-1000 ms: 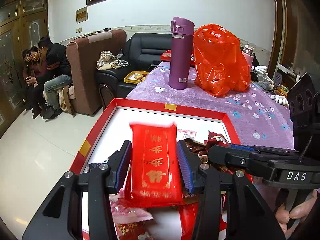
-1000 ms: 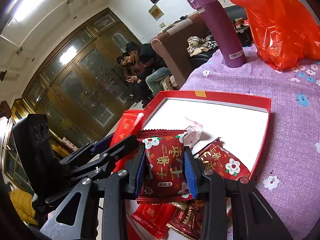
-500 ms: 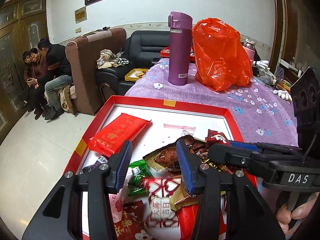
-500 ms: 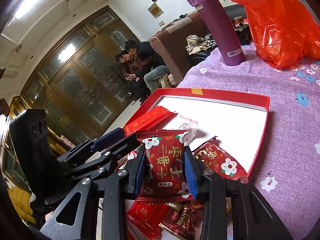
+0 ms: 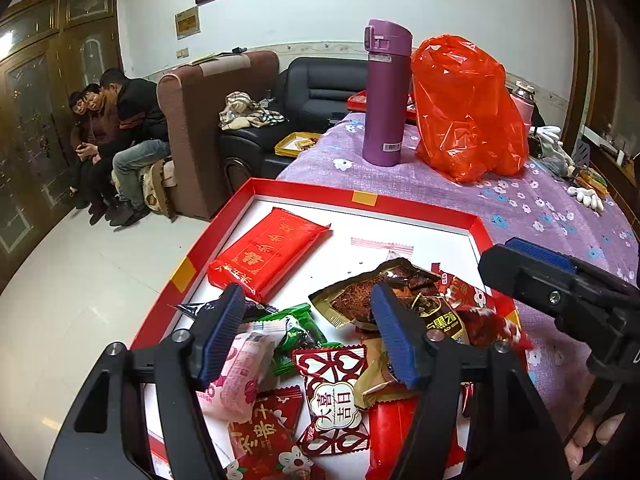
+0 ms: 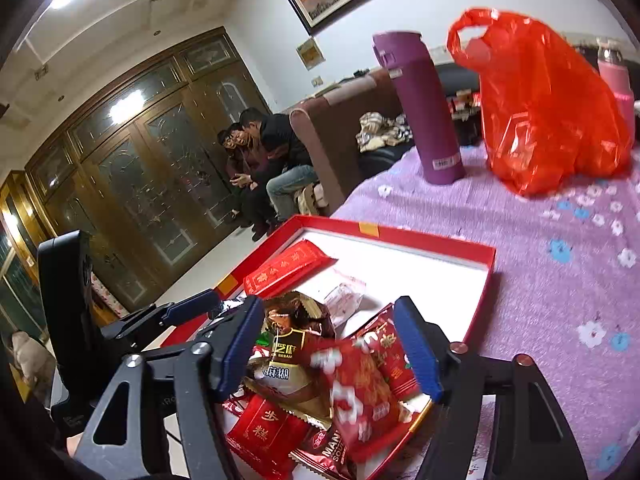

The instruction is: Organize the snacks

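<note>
A red box [image 5: 304, 189] with a white floor lies on the table and holds a heap of several snack packets [image 5: 336, 364]. A long red packet [image 5: 266, 250] lies flat at its far left; it also shows in the right wrist view [image 6: 290, 266]. My left gripper [image 5: 308, 334] is open and empty above the heap. My right gripper [image 6: 332, 348] is open, and a blurred red packet with white characters [image 6: 360, 392] sits between its fingers, free of them. The box rim also shows in the right wrist view [image 6: 478, 300].
A purple flask [image 5: 386, 92] and a red plastic bag [image 5: 468, 108] stand on the purple flowered cloth [image 5: 520, 200] behind the box. White gloves [image 5: 588, 196] lie at the far right. Sofas and seated people are left of the table.
My left gripper let go of the long red packet, which now lies at the box's far left. My right gripper opened and released the red packet it held; that packet is dropping onto the heap.
</note>
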